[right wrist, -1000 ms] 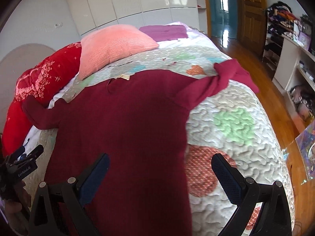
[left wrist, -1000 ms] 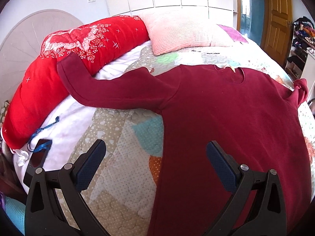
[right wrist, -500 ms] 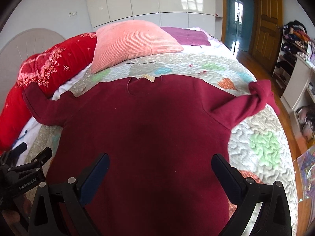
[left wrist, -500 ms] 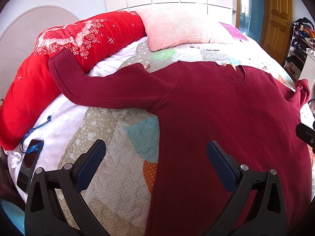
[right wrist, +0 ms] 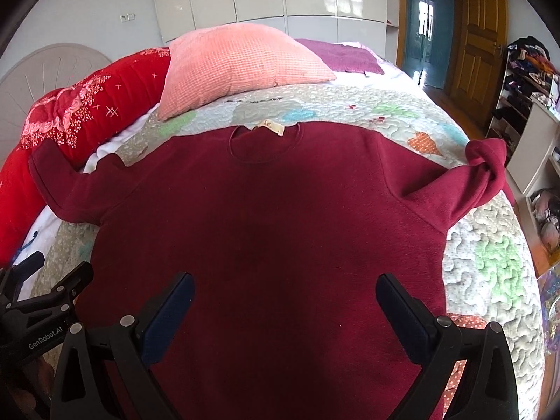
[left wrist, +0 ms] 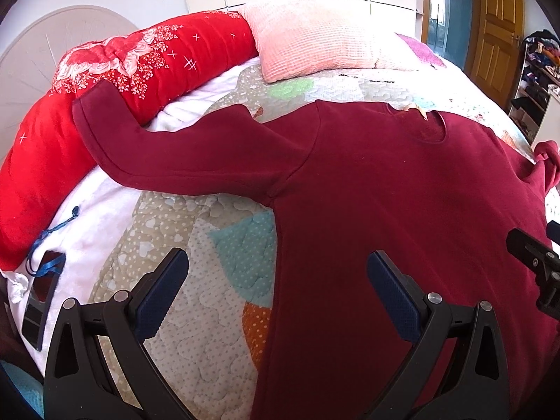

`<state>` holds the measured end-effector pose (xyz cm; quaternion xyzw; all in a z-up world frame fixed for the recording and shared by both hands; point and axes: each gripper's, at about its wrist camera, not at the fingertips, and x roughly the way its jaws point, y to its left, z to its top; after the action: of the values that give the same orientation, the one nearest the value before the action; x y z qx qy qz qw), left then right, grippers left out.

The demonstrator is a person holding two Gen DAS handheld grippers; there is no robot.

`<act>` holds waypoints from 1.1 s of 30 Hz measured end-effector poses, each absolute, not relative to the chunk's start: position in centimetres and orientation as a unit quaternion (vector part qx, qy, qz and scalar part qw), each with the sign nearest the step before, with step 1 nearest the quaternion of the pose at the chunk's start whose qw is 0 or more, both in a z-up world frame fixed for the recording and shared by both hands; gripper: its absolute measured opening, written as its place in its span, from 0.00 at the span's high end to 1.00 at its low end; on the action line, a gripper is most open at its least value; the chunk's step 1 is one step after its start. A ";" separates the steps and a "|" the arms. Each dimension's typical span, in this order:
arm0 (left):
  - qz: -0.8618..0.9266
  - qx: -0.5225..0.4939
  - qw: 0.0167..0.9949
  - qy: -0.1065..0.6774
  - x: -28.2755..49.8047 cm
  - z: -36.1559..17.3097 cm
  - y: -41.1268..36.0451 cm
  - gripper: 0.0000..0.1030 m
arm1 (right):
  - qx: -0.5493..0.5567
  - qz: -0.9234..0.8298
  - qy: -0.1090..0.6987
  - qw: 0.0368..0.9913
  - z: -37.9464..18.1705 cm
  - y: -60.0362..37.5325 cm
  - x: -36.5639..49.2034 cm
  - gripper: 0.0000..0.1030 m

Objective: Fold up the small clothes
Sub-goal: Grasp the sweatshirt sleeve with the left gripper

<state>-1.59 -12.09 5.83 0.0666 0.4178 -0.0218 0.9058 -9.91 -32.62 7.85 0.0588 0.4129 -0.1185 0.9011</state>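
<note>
Broadly, a bed (right wrist: 490, 255) with a patchwork quilt fills both views, and a dark red long-sleeved top (right wrist: 266, 231) lies flat on it, neckline away from the cameras and hem toward them. Its one sleeve (left wrist: 182, 154) stretches out onto a red floral bolster (left wrist: 147, 63) along the headboard side; the other sleeve (right wrist: 486, 171) is bunched and twisted at the opposite edge of the bed. A pink pillow (right wrist: 238, 70) sits beyond the collar, apart from the garment. The left gripper (left wrist: 276, 280) hovers over the top's side seam, one finger above quilt and one above red cloth, its fingers spread wide and holding nothing. The right gripper (right wrist: 285, 301) is level over the middle of the top's body, fingers likewise released and empty. A dark phone (left wrist: 40, 301) with a blue cord lies on the white sheet near the bolster.
</note>
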 end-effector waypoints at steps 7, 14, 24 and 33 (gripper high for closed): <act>-0.024 0.061 0.905 0.420 -1.2 5.7 -12.1 0.01 | 0.060 -0.120 0.412 0.901 7.6 -32.5 -9.6 0.00; -0.024 0.052 0.903 0.425 -0.6 5.4 -11.7 0.01 | 0.057 -0.120 0.416 0.900 7.3 -32.2 -8.9 0.00; -0.013 0.038 0.904 0.426 1.1 5.3 -9.6 0.01 | 0.055 -0.110 0.420 0.899 6.5 -31.3 -7.3 0.00; 0.048 0.010 0.902 0.430 5.5 4.9 -1.7 0.01 | 0.039 -0.083 0.431 0.898 5.7 -29.3 -5.0 0.00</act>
<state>5.49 -1.67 4.94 0.0098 0.4299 0.0479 0.9016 -5.04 -29.29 5.72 0.0392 0.4308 -0.0829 0.8978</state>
